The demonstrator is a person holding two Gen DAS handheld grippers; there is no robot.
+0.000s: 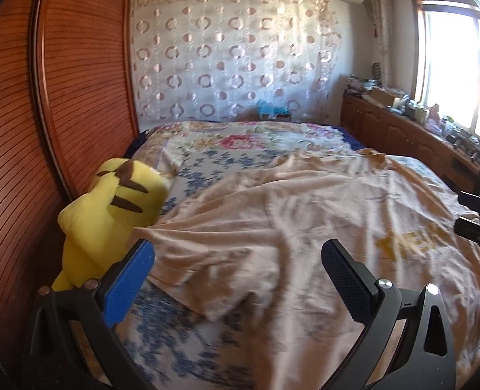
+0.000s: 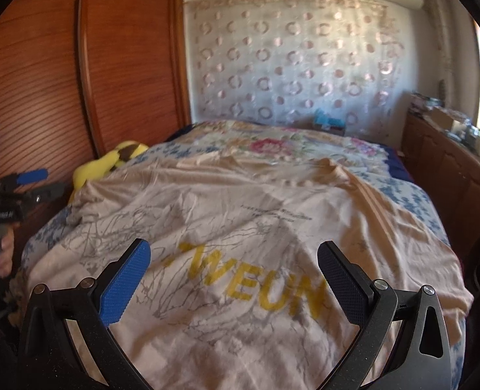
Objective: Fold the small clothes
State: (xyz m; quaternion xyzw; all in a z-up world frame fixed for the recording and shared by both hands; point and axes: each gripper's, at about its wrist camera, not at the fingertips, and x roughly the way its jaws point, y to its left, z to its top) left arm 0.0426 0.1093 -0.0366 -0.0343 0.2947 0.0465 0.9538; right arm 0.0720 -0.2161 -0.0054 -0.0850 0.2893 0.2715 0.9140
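Across the floral bedspread [image 2: 406,195] lies a peach T-shirt [image 2: 240,227], spread almost flat with its yellow lettering [image 2: 256,282] facing up and its far edge rumpled. Both claws are released and hold nothing: the left gripper [image 1: 240,276] hovers over the shirt's left sleeve area, and the right gripper [image 2: 233,276] hovers over the printed chest at the near edge. A yellow plush toy [image 1: 110,208] rests against the wooden headboard [image 1: 28,113], touching or just beside the shirt's left edge. Likely risks: a fold drawn leftward could snag or drag the plush; pinching too deep could gather the bedspread along with the thin fabric; uneven lifting by the two grippers could skew the fold line, given existing wrinkles.
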